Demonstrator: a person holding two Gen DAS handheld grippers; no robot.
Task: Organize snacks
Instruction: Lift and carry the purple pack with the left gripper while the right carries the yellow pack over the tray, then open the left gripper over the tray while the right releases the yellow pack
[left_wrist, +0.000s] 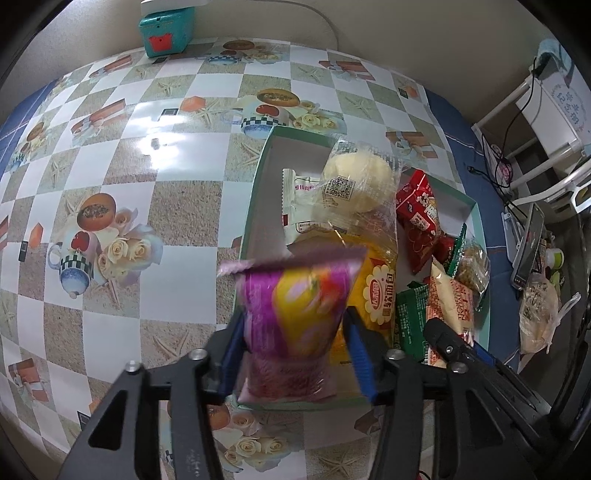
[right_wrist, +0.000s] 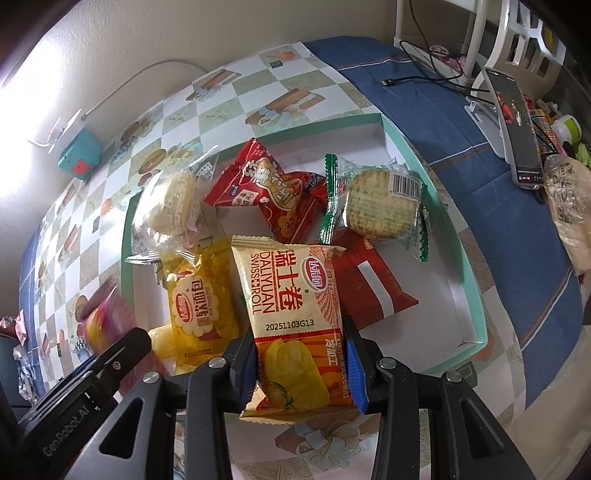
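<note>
A shallow green-rimmed box (left_wrist: 258, 177) on the table holds several snacks: a pale bun in clear wrap (left_wrist: 356, 181), a red packet (left_wrist: 419, 214), a yellow bread packet (right_wrist: 199, 302) and a round waffle (right_wrist: 380, 206). My left gripper (left_wrist: 295, 332) stands over the box's near left edge. A purple snack packet (left_wrist: 299, 306) sits blurred between its blue pads, which look just off its sides. My right gripper (right_wrist: 301, 354) is shut on a Swiss roll packet (right_wrist: 291, 295) above the box's near side. The two grippers are close beside each other.
A patterned oilcloth (left_wrist: 147, 166) covers the table, and blue cloth (right_wrist: 480, 166) lies to the right. A teal device (left_wrist: 166, 29) with a cable sits at the wall. A phone on a stand (right_wrist: 517, 125), a plastic bag (right_wrist: 569, 206) and a white rack (left_wrist: 546, 122) stand on the right.
</note>
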